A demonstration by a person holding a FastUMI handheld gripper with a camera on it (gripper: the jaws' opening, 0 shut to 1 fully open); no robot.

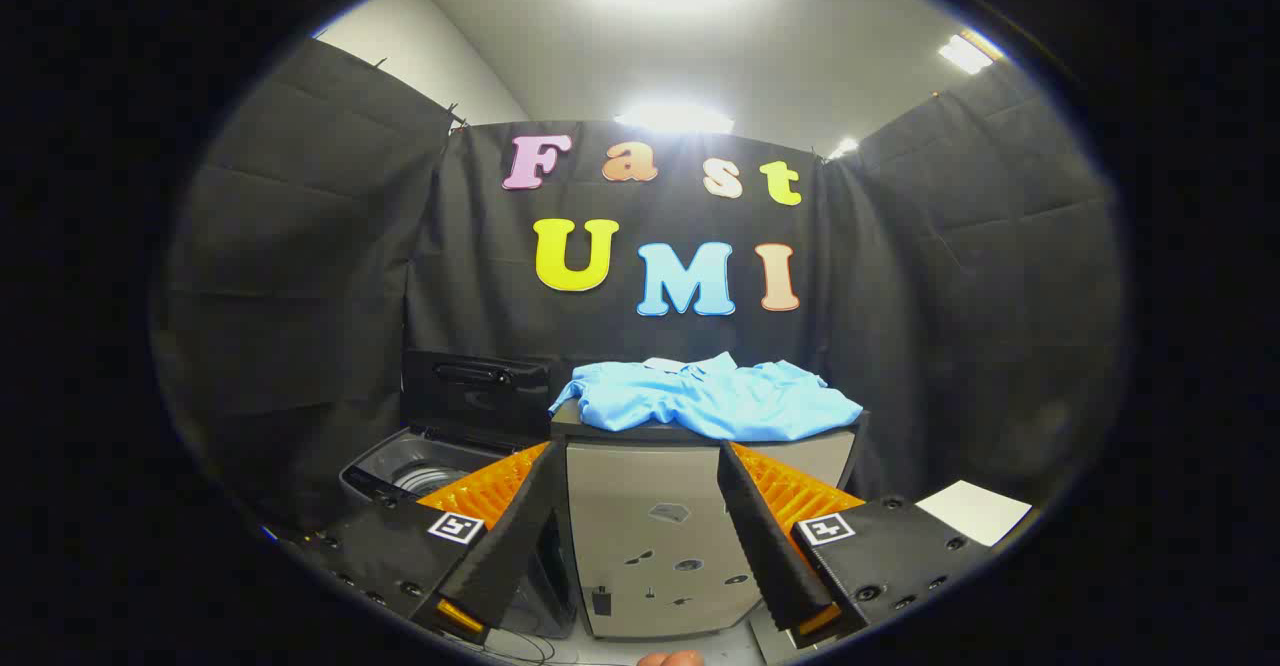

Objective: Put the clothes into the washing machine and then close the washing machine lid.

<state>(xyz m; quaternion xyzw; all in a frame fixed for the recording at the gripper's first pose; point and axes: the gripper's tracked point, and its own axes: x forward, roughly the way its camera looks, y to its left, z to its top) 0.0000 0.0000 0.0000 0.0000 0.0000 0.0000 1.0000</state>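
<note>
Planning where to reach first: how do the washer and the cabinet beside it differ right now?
The washer sits low with its lid raised and drum open; the cabinet stands taller with a flat closed top. The cabinet carries the blue shirt; the washer holds no clothes that I can see. Both lie beyond the open gripper.

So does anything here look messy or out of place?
Only the blue shirt: it lies crumpled on top of the grey cabinet, one edge hanging over. The washing machine beside it stands with its lid up. The gripper is open, short of the cabinet.
</note>
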